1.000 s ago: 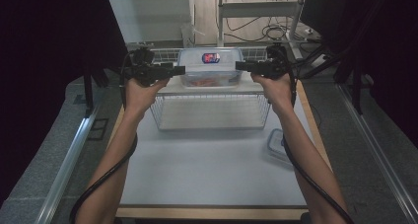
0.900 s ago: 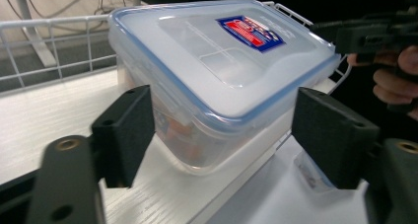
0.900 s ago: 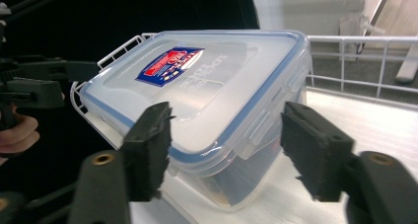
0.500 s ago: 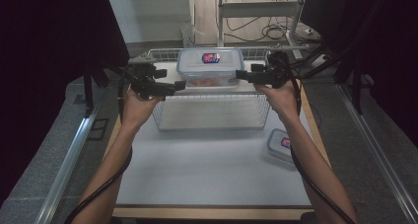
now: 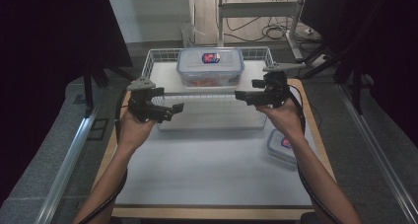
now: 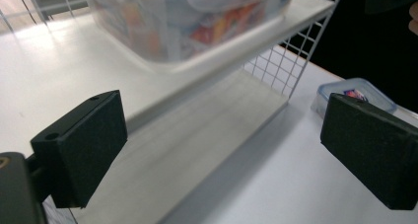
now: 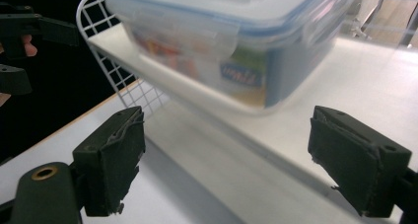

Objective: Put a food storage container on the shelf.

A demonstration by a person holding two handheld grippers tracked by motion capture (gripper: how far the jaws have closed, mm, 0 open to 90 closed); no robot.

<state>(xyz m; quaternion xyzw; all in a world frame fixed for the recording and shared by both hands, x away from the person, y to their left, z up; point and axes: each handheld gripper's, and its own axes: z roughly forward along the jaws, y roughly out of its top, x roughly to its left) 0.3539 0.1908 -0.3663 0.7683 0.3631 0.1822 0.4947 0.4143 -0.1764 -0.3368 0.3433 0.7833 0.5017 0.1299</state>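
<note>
Black fingers [image 6: 79,150], trailing black cables [image 5: 303,182]

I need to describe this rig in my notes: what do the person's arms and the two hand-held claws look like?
Both forearms are bare, with no sleeves showing. The left claw and the right claw are black, each topped by a grey three-cornered plate and trailing a black cable along the arm. Their jaws are blocky black pads, the right ones a little frayed.

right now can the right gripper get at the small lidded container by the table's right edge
Probably yes. The right gripper has open, empty jaws, and the small lidded container sits in the open on the table, just below that forearm, with nothing on top.
</note>
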